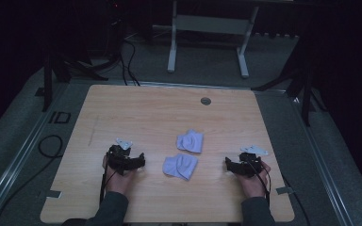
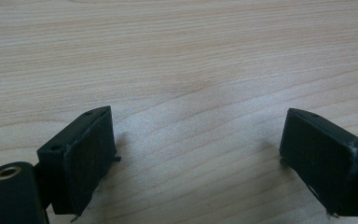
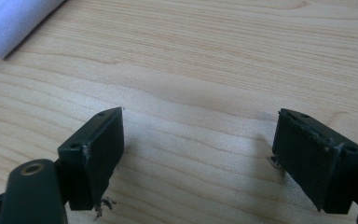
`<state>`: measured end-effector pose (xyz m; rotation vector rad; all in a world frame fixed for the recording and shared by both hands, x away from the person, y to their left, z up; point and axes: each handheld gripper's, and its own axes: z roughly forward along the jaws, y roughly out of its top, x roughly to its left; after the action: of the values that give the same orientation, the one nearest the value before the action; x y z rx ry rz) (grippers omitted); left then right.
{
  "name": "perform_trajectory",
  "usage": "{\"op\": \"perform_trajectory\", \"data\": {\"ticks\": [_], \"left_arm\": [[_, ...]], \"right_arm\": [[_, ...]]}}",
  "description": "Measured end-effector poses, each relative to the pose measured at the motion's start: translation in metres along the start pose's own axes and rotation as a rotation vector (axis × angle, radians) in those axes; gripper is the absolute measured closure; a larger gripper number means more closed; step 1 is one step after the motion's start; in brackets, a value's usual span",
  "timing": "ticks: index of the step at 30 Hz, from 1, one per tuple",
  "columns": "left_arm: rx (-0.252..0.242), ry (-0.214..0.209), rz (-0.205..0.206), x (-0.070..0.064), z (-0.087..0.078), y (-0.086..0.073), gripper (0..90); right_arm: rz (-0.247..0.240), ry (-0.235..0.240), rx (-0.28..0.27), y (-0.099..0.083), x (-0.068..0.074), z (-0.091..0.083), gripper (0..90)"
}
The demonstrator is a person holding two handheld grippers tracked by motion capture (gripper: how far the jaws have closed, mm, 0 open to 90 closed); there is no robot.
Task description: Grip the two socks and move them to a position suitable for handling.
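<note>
Two small pale lilac cloth pieces lie near the middle of the wooden table [image 1: 136, 113]: one [image 1: 190, 141] farther away, the other [image 1: 180, 166] closer to the person. My left gripper [image 1: 140, 160] rests on the table left of the nearer cloth, jaws wide apart over bare wood [image 2: 196, 154]. On the opposite side of that cloth my right gripper [image 1: 228, 164] also stands open with nothing between its jaws [image 3: 196, 149]. A corner of pale cloth [image 3: 14, 21] shows at the top left of the right gripper view.
A round grey grommet [image 1: 205, 100] sits in the table's far edge. Black cables [image 1: 52, 146] trail on the floor at the left. A white metal frame [image 1: 207, 37] stands beyond the table, with dark stands at both sides.
</note>
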<state>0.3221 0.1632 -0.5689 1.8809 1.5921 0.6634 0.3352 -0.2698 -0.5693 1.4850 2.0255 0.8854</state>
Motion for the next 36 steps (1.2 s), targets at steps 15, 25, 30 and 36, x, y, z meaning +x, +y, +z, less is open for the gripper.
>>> {"op": "perform_trajectory", "data": {"ticks": [15, 25, 30, 36], "left_arm": [[-0.002, -0.002, 0.003, 0.000, 0.000, 0.001, 11.0], [-0.005, -0.012, 0.014, 0.001, -0.001, 0.001, 15.5], [0.000, -0.021, 0.020, 0.002, -0.003, 0.002, 24.0], [0.008, -0.015, 0.013, 0.005, -0.006, 0.003, 35.4]], "right_arm": [[0.007, -0.013, 0.035, 0.003, 0.004, -0.005, 27.4], [-0.098, -0.008, 0.025, 0.008, 0.021, -0.015, 46.0], [-0.150, 0.010, -0.026, 0.011, 0.032, -0.026, 55.4], [-0.174, 0.068, -0.045, 0.014, 0.047, -0.034, 63.6]]}}
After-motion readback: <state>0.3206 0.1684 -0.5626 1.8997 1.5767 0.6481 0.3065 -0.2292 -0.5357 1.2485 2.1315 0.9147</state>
